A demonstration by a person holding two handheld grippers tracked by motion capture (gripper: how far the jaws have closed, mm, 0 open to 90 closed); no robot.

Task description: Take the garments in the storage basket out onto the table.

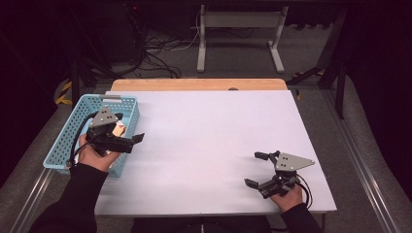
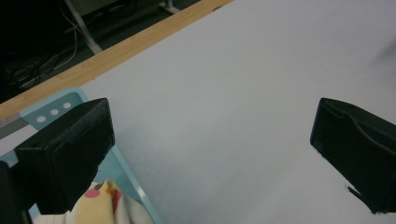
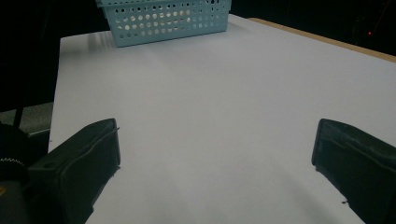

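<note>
At a white-topped table (image 1: 209, 145), the left gripper (image 1: 127, 141) hovers with jaws apart over a perforated light-blue plastic basket (image 1: 68, 141) holding a pale, dotted cloth-like item (image 2: 109, 205), probably soft and light, best pinched at a raised fold. The right gripper (image 1: 257, 169) waits, jaws wide, grasping nothing.
</note>
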